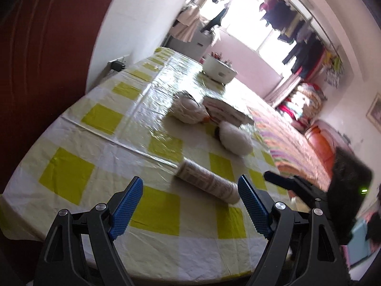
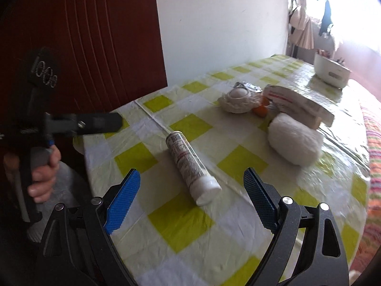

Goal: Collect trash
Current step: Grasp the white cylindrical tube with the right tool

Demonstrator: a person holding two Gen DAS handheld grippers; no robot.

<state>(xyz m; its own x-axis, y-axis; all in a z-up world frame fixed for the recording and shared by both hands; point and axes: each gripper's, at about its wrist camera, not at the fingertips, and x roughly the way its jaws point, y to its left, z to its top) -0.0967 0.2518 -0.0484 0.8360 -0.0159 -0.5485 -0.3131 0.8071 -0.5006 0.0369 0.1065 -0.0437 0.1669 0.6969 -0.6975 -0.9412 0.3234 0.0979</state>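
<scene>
From the right wrist view, the left gripper hangs over the table's left edge, held by a hand; in its own view its jaws stand wide apart with nothing between them. The tube lies flat on the checked cloth, just ahead of the right gripper, whose jaws are also wide and empty. The tube's long axis runs away from that gripper and slightly leftward, capped end nearest, so it sits roughly along the fingers rather than across them. The right gripper looks the nearer and better centred; from the left wrist view the tube lies off toward the right finger.

Further right and back sit a white wad, a fluffy white lump and a flat box. At the far end a white tub holds something small and reddish, too blurred to name. No trash bin shows.
</scene>
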